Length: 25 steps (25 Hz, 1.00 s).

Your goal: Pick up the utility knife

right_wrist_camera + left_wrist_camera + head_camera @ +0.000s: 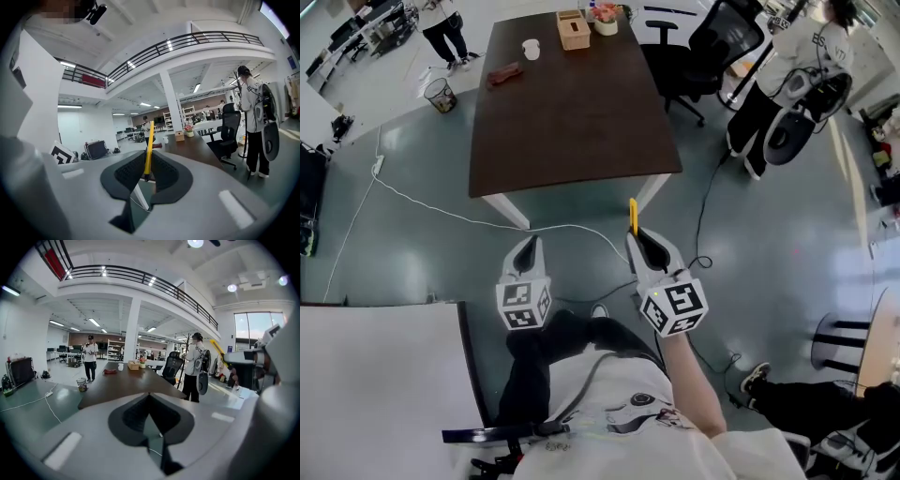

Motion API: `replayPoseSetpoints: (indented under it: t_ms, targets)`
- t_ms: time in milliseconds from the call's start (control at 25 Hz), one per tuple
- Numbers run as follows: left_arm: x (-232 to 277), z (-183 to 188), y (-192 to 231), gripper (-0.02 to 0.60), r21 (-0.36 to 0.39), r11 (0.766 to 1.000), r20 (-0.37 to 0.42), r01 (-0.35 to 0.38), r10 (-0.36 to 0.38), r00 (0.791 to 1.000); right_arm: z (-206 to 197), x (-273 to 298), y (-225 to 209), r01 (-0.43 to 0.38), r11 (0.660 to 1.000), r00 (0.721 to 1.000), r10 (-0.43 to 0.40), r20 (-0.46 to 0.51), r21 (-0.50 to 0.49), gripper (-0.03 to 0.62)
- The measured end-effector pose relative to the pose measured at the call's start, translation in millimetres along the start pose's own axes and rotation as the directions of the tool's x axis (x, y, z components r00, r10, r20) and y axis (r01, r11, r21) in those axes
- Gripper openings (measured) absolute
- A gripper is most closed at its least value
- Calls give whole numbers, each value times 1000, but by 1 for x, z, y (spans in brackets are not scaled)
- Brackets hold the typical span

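Observation:
A slim yellow utility knife [633,215] [149,140] stands upright between the black pads of my right gripper [637,240] [147,165], which is shut on its lower end. The knife's top sticks out above the jaws. My left gripper [526,249] [149,395] is beside it on the left, shut, with nothing in it. Both grippers are held in the air above the grey floor, short of the dark table [581,122]. In the left gripper view the knife [216,348] shows at the right.
The brown table carries a tissue box [573,29], a white cup [531,49], a red item [504,73] and a flower pot [605,19]. A black office chair [712,47] and a person [787,75] stand at right. A white cable [441,208] crosses the floor. A white surface [375,384] lies lower left.

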<state>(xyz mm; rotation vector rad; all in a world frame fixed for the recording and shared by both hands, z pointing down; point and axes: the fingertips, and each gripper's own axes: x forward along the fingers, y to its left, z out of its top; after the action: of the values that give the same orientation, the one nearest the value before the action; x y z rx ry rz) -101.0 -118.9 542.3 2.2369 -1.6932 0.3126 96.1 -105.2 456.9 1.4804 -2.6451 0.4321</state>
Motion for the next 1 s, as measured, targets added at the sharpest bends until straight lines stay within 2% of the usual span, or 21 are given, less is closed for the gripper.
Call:
replayPoseSetpoints:
  t_ms: [280, 520, 600, 720, 1000]
  targets:
    - [-32, 22, -11, -3, 20, 999, 71, 30, -32, 997, 6, -16, 31, 5, 1000, 1000, -5, 24, -22, 46]
    - [-82, 46, -17, -3, 87, 996, 175, 23, -38, 984, 4, -34, 72, -2, 1000, 999, 3, 44, -27, 46]
    - [-100, 43, -11, -3, 113, 994, 176, -5, -15, 984, -1, -39, 90, -12, 999, 999, 13, 36, -30, 46]
    - [-124, 27, 6, -3, 94, 995, 157, -36, 20, 987, -10, -49, 115, -25, 999, 999, 26, 19, -37, 46]
    - [-172, -6, 16, -3, 90, 995, 143, -35, 22, 989, -26, -82, 146, -5, 999, 1000, 6, 22, -54, 46]
